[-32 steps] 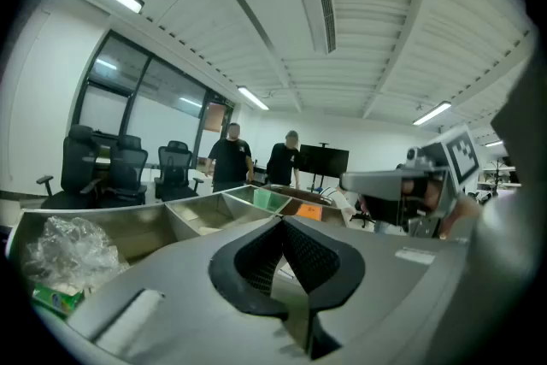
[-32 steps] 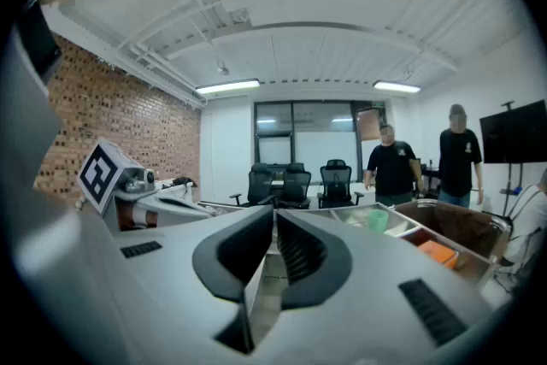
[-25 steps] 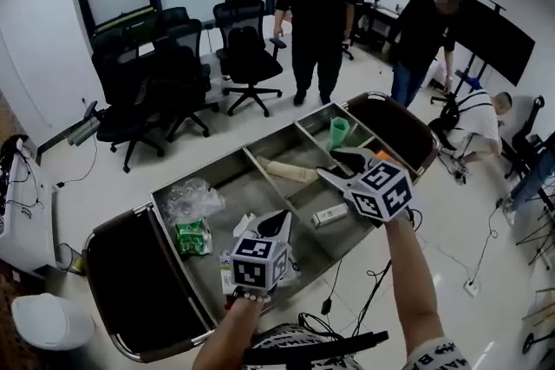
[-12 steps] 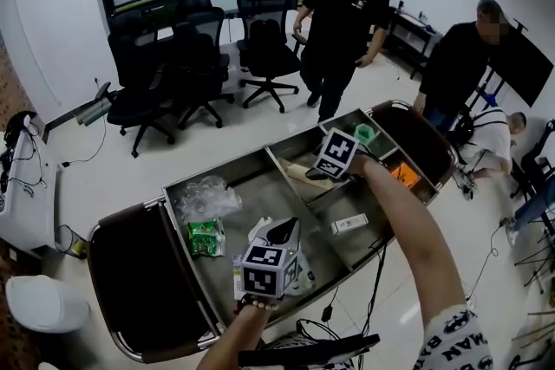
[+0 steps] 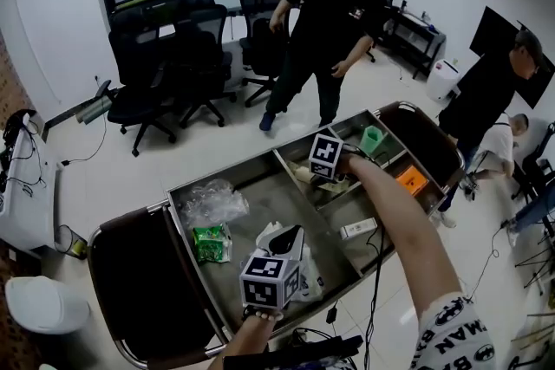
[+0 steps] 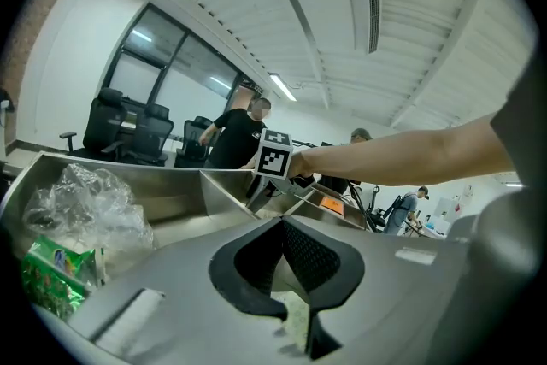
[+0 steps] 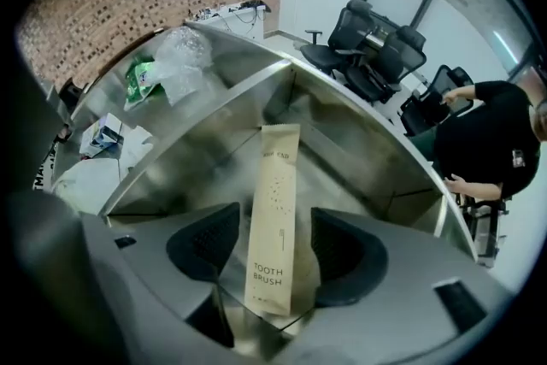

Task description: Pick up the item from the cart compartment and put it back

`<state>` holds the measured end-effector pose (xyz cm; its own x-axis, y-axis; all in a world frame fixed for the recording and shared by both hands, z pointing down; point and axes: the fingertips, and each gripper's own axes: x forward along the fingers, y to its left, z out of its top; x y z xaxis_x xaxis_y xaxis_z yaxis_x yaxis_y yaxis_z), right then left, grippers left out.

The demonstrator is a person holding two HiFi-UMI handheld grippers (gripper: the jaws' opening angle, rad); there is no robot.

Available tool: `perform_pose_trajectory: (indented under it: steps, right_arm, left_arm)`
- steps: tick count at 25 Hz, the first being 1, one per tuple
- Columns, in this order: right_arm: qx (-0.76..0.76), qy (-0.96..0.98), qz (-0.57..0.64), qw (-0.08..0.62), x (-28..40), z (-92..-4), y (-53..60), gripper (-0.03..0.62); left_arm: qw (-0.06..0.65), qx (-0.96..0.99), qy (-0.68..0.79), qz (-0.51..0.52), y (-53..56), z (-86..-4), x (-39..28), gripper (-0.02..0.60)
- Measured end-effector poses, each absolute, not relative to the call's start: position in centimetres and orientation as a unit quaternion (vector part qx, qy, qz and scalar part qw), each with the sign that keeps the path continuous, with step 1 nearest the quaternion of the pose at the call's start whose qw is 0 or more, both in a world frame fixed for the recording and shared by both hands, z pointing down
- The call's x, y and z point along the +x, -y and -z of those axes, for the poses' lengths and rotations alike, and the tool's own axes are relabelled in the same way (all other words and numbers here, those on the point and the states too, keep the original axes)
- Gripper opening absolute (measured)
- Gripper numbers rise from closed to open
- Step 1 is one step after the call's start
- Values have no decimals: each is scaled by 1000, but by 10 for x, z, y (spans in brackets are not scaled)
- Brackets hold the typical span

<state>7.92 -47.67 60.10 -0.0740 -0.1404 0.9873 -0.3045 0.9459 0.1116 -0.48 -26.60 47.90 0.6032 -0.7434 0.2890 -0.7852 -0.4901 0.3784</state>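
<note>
Looking down on the long steel cart (image 5: 260, 191), I see it split by dividers into one big bay on my left and smaller compartments to the right; beyond it a person in black (image 5: 323, 22) stands on the pale floor beside a cluster of dark office chairs (image 5: 165, 65); inside the big bay a crumpled clear plastic bag (image 5: 212, 204) lies against the far wall, with a green packet (image 5: 211, 243) just nearer me; my left claw (image 6: 282, 256) hangs over the near side of that bay, its pads pressed together at the tips; my right claw (image 7: 275, 248) reaches into a compartment just right of the long divider, its jaws spread and closing; the toothbrush packet (image 7: 273, 209), a tan paper sleeve, lies on that compartment's steel floor with its near end between the two pads, apart from both; a white box (image 5: 358, 229) sits in the compartment nearer me, well apart from the packet; a green cup (image 5: 372, 139) stands in a small far-right compartment, with an orange item (image 5: 413, 180) in the one beside it.
</note>
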Motion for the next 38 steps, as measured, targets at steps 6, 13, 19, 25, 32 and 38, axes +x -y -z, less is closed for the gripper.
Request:
perform_pose_trajectory:
  steps: [6, 13, 19, 25, 32, 38]
  right_arm:
    - [142, 719, -72, 676, 81, -622, 476, 268]
    - [127, 723, -93, 672, 79, -626, 470, 155]
    - [138, 733, -75, 661, 81, -617, 471, 86]
    - [172, 770, -60, 611, 82, -579, 482, 86]
    - [236, 840, -45, 486, 75, -493, 490, 86]
    - [287, 874, -28, 391, 84, -439, 467, 86]
  left_arm:
    - [225, 864, 448, -56, 261, -479, -7, 5]
    - [228, 862, 448, -57, 259, -484, -9, 5]
    - [228, 863, 448, -56, 259, -486, -7, 5]
    - [230, 862, 447, -56, 262, -487, -3, 5]
    - [224, 867, 442, -60, 261, -487, 4, 5]
    - [214, 871, 440, -54, 261, -483, 5, 5]
